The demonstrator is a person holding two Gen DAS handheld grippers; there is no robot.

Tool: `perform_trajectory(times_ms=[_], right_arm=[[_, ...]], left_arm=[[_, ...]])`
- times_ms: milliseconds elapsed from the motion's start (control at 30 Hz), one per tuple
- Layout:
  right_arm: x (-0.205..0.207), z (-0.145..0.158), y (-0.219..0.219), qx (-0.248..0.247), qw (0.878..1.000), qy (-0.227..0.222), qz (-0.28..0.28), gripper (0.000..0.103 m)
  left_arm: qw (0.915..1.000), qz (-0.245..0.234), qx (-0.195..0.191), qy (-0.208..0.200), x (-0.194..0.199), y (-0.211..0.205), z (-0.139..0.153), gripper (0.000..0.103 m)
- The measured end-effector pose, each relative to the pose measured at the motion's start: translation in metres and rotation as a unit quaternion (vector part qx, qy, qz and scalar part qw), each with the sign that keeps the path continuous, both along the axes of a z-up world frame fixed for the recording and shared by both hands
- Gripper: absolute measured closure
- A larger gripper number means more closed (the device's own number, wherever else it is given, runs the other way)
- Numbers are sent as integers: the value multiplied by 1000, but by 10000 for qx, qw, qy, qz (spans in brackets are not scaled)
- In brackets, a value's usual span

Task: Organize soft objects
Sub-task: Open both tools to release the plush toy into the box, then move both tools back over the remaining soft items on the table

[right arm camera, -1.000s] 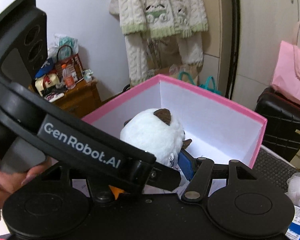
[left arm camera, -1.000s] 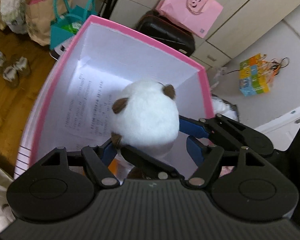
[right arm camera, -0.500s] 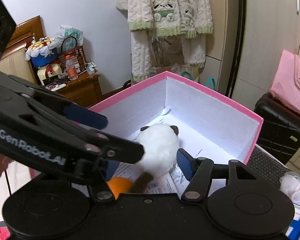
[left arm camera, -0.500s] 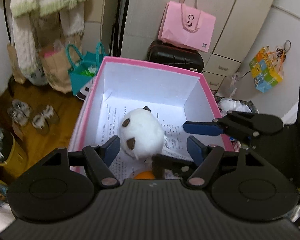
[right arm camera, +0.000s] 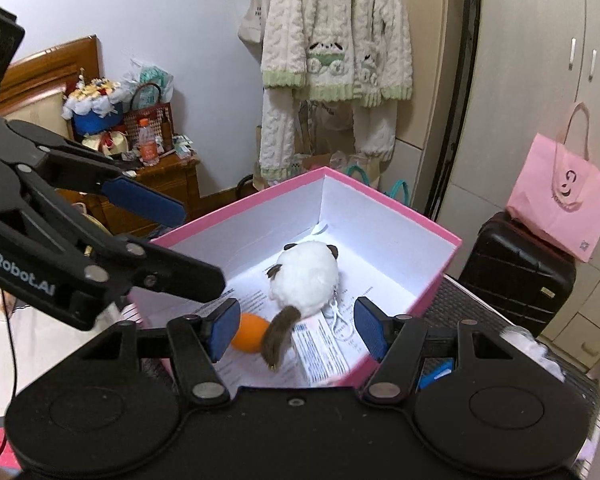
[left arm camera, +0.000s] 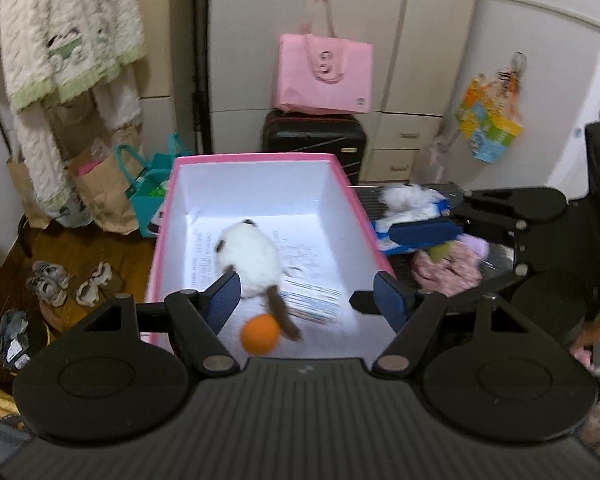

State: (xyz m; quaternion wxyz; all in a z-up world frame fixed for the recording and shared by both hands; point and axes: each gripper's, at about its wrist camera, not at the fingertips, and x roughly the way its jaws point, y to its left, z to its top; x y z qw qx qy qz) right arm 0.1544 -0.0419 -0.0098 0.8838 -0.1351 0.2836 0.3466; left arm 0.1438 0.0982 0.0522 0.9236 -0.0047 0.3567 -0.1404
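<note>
A white plush toy with brown ears and tail [left arm camera: 250, 258] [right arm camera: 306, 278] lies on printed paper inside the pink box [left arm camera: 256, 157] [right arm camera: 436, 276]. An orange soft ball [left arm camera: 260, 334] [right arm camera: 250, 334] lies beside its tail. My left gripper [left arm camera: 306, 298] is open and empty above the box's near end. My right gripper [right arm camera: 296, 326] is open and empty at the box's near corner. The right gripper shows in the left wrist view [left arm camera: 476, 220], over soft items to the right of the box.
Right of the box lie a white fluffy item [left arm camera: 404, 198], a blue-white pack [left arm camera: 396, 236] and a pink-purple plush [left arm camera: 448, 266]. A black suitcase [left arm camera: 312, 138] with a pink bag [left arm camera: 324, 76] stands behind. Paper bags [left arm camera: 100, 188] and shoes [left arm camera: 68, 282] are on the floor left.
Both grippers let go of the white plush, which dropped into the box, and both have pulled back and up. The orange ball has come into view.
</note>
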Motion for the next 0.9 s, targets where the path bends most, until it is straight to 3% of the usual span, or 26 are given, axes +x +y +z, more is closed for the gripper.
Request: perform_trajectory(times_ms=[167, 267, 433, 667, 900], right_arm=[[-28, 22, -46, 283, 9996, -32, 27, 35], [-50, 32, -75, 386, 9987, -341, -58, 34], [-76, 41, -119, 502, 9958, -701, -309, 32], [-88, 32, -167, 485, 9924, -851, -749, 31], [-70, 7, -205, 554, 9901, -677, -1100, 30]], left_arm=[[9989, -419, 103, -156, -33, -26, 15, 28], [9974, -652, 155, -280, -51, -44, 22, 27], [9912, -1314, -111, -130, -69, -75, 25, 27], [9831, -1824, 21, -154, -71, -124, 14, 27], [9802, -1948, 266, -247, -53, -167, -16, 26]])
